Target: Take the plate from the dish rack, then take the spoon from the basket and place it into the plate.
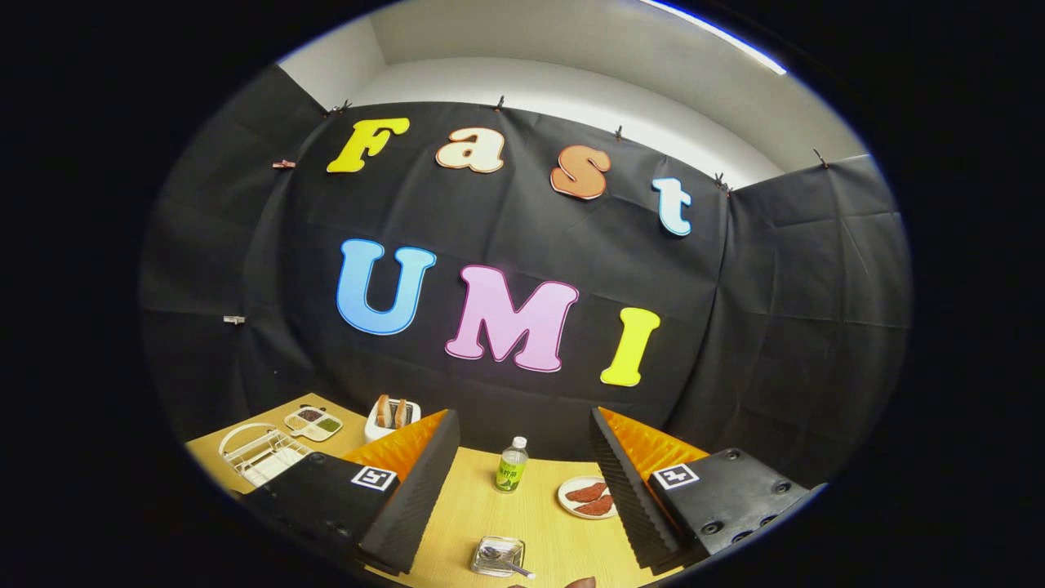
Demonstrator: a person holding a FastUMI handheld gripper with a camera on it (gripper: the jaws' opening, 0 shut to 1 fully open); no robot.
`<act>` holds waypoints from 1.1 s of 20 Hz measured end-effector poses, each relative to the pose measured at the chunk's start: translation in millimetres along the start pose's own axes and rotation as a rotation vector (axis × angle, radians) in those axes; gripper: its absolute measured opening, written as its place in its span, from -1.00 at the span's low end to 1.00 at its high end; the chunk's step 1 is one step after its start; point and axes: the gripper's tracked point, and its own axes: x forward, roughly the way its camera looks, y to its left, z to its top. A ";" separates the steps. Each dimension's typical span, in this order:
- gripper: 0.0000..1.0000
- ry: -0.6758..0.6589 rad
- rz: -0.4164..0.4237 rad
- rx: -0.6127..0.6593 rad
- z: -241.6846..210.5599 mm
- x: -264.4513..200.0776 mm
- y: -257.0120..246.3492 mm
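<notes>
The first step looks not yet begun: the gripper hangs above the table with its fingers spread wide, released, holding and touching nothing. Taking the bottle as the mark, it stands upright on the table in the gap between the two fingers, apart from both. The rack sits far to the left of the bottle, outside the left finger, near the table's edge. A pale flat shape lies inside its wires, which I judge to be the plate, though it is too small to be sure. The basket is nearer to the gripper than the bottle is, almost in line with it, and the spoon lies in it, handle pointing right. Just right of the bottle, close against the right finger in this view, is a dish carrying two brown slices. Back and to the left of the bottle stand a toaster and, further left, a divided tray. The next move, as I read it, calls for swinging the open fingers left, away from the bottle and toward the rack, then lowering them so they straddle the plate's rim before closing. The rack's wires are likely to crowd the fingers, so the approach should follow the plate's edge rather than cross the wires. The spoon waits until the plate is set down on bare table.
</notes>
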 end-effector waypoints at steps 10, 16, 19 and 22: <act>0.95 0.033 0.038 0.008 -7.0 -1.1 14.1; 0.95 0.054 0.053 0.021 -10.0 -0.2 20.9; 0.95 0.078 0.073 0.033 -16.2 3.5 29.2; 0.95 0.124 0.111 0.066 -26.0 10.2 45.0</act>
